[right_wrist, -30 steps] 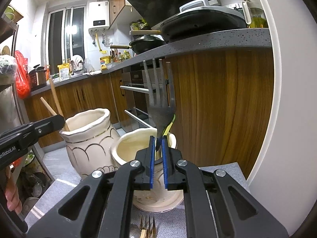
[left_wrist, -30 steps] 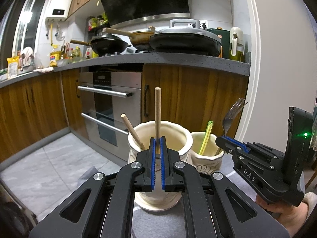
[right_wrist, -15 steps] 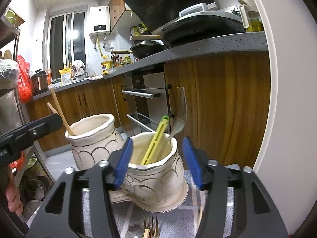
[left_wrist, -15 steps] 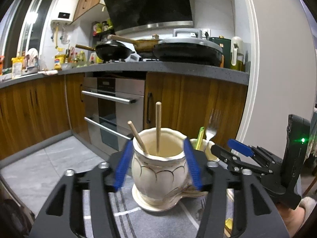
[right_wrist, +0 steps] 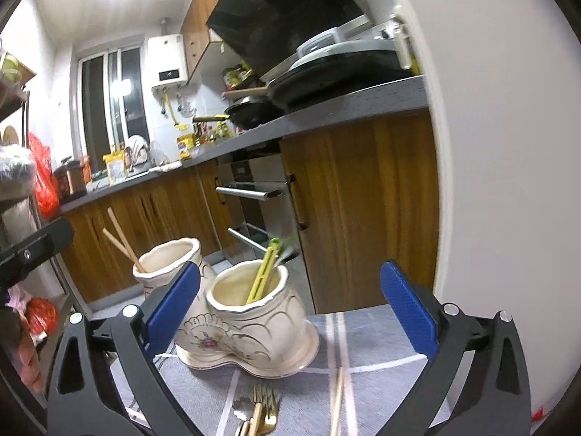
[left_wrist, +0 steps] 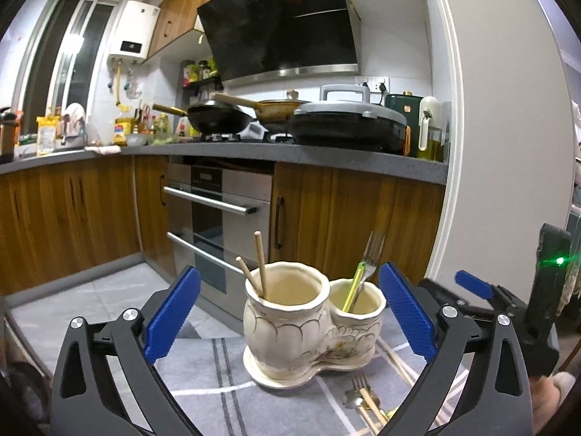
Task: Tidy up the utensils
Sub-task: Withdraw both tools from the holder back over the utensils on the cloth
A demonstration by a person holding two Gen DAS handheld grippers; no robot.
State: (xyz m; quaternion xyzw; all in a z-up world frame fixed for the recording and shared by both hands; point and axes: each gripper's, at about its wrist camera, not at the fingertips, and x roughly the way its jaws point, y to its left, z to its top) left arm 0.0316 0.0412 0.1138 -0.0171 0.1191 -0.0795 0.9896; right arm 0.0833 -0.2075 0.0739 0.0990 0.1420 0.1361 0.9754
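A cream double-pot ceramic holder [left_wrist: 308, 327] stands on a grey checked cloth [left_wrist: 203, 381]. Its larger pot holds two wooden chopsticks [left_wrist: 259, 265]; the smaller pot holds a silver fork [left_wrist: 370, 254] and green-yellow chopsticks [left_wrist: 354, 285]. My left gripper [left_wrist: 290, 316] is open and empty, just in front of the holder. My right gripper [right_wrist: 290, 309] is open and empty; the holder [right_wrist: 250, 323] shows between its fingers. More forks [right_wrist: 263, 407] and a loose wooden chopstick [right_wrist: 337, 399] lie on the cloth near me.
A kitchen counter [left_wrist: 290, 152] with pans, wooden cabinets and an oven [left_wrist: 221, 218] stand behind the table. A white wall [left_wrist: 508, 145] is at the right. The right gripper's body [left_wrist: 508, 319] sits right of the holder in the left wrist view.
Both grippers opened, letting go of a wooden chopstick (left) and the fork (right) into the pots, then drew back from the holder.
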